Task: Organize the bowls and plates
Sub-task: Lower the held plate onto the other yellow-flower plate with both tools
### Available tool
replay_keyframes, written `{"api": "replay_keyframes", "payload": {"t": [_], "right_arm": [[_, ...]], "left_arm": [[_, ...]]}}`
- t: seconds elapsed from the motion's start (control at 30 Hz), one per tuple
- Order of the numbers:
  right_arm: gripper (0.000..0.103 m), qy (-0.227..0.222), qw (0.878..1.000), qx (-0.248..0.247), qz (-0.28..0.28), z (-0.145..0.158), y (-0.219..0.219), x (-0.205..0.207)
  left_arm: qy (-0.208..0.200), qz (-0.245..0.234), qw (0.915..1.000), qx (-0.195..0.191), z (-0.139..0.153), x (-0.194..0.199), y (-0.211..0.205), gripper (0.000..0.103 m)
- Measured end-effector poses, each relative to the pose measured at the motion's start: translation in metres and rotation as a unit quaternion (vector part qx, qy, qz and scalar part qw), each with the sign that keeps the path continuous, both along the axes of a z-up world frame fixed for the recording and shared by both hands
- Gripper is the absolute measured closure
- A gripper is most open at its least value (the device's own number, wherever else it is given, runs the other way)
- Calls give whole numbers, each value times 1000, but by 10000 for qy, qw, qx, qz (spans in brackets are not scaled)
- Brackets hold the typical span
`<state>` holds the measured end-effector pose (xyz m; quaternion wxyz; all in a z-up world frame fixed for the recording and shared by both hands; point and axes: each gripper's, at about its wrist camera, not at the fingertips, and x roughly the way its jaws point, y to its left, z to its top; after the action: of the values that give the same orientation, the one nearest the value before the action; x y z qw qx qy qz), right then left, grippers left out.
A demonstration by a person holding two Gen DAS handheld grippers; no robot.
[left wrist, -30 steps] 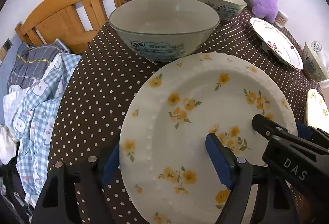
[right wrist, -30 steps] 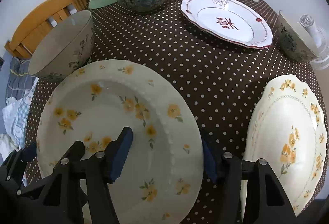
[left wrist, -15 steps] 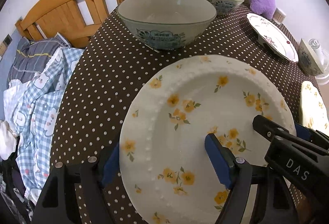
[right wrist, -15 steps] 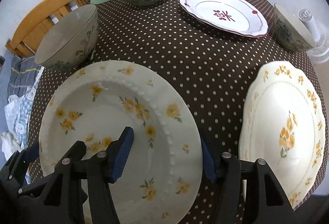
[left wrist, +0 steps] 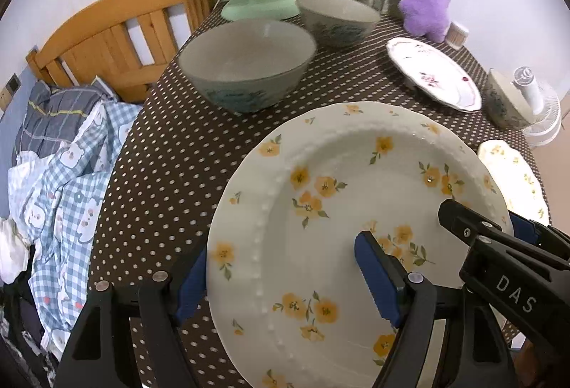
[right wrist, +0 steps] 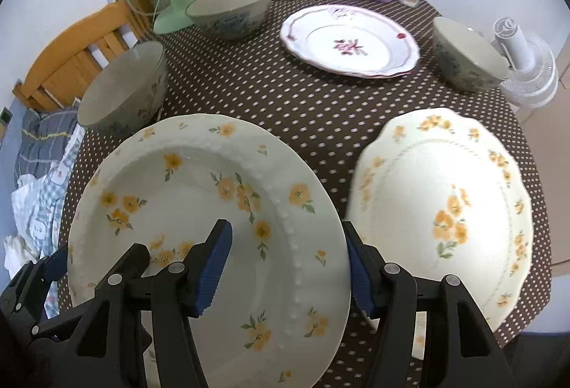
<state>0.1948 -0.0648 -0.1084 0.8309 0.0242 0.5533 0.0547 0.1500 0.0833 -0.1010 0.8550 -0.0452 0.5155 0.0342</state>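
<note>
While both jaws pinch the flowered plate (right wrist: 213, 210) | bowl (right wrist: 123, 90) beside | scalloped plate (right wrist: 441, 210) right.

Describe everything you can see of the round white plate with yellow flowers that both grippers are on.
The round white plate with yellow flowers looks like glazed ceramic, with a beaded ring inside its wide rim, and is empty. The left gripper straddles its left rim, the right gripper its right rim, one blue pad over and one under. It sits above the brown polka-dot tablecloth; contact there is unclear.
</note>
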Motion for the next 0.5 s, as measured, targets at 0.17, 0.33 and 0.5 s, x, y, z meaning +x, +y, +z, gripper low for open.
{"api": "replay_keyframes", "payload": {"t": [0.17,0.33,0.5], "right_arm": [[39,-95,9999,9,-118,10,-27,-1],[39,-148,9996,-5,-250,16,-59,-3],[39,-153,9990,-38,-420,17,-92,-5]], "left_arm": [[-121,-108,9999,3,10,0,-26,26],[-184,-243,9995,-15,15,1,-56,26],[-197,-395,9990,-42,16,4,-87,26]]}}
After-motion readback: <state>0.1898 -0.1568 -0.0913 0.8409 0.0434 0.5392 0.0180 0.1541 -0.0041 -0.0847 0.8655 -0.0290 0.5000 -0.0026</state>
